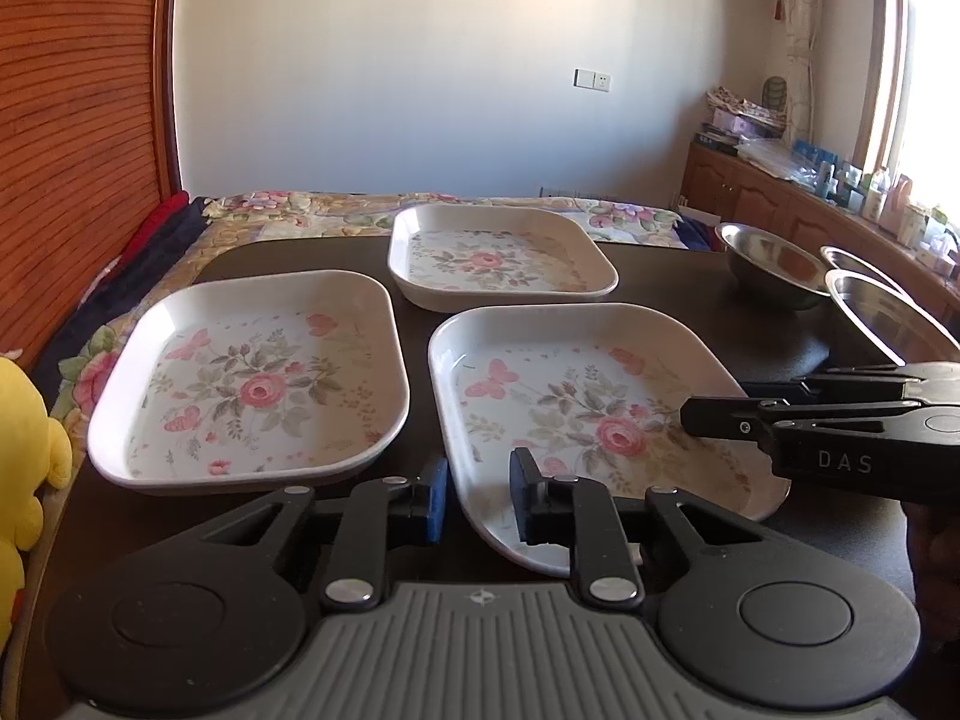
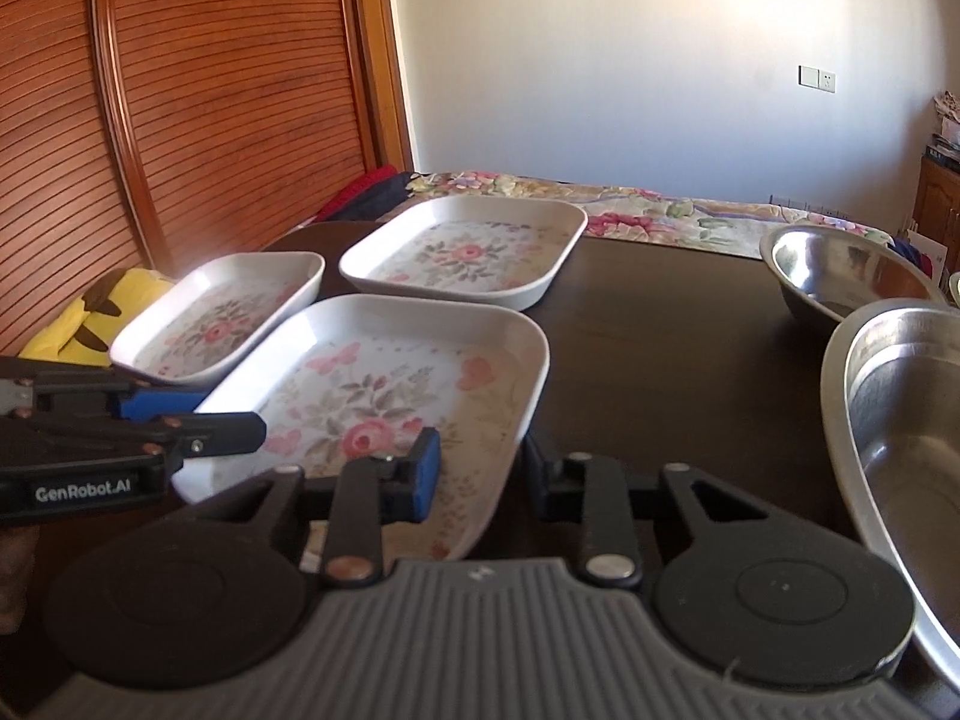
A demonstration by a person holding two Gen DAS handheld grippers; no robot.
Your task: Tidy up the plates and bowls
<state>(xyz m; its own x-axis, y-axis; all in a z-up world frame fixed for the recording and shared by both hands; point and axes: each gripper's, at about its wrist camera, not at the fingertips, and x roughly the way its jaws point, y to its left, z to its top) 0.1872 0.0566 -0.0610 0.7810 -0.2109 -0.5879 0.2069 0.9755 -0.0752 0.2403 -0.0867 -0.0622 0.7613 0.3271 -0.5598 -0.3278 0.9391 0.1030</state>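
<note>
Far left, a yellow plush toy (image 1: 24, 450) is cut off by the frame edge beside the slatted reddish wooden door (image 1: 72, 120). Next comes the left glossy white rounded-square plate with a pink rose print (image 1: 252, 378), flat on the dark brown surface (image 1: 690, 300). Behind it the bed's floral cover (image 1: 336, 207) shows only as a strip.

Centre now: the far rose-print plate (image 1: 501, 258) sits by the back edge, apart from the others. In front is the near rose-print plate (image 1: 600, 408), just beside the left one. Its near corner is hidden under the gripper bodies.

The left gripper (image 1: 480, 495) points forward and downward at that plate's near-left corner. Its fingers are clamped on the rim, the blue pad outside and the black pad inside, with the white wall filling the gap.

The right gripper (image 2: 483, 468) is angled down the same way and straddles the plate's right rim. Its blue-padded finger is over the printed floor and its black finger is outside the wall. I cannot tell whether those pads actually press the rim. The hand behind it is a dark sliver at the frame edge, hard to make out.

On the right are shiny round steel bowls. One deep steel bowl (image 1: 774, 264) stands clear, and a larger steel bowl (image 1: 888, 312) is cropped by the edge. A third rim (image 1: 852, 255) peeks out behind it.
</note>
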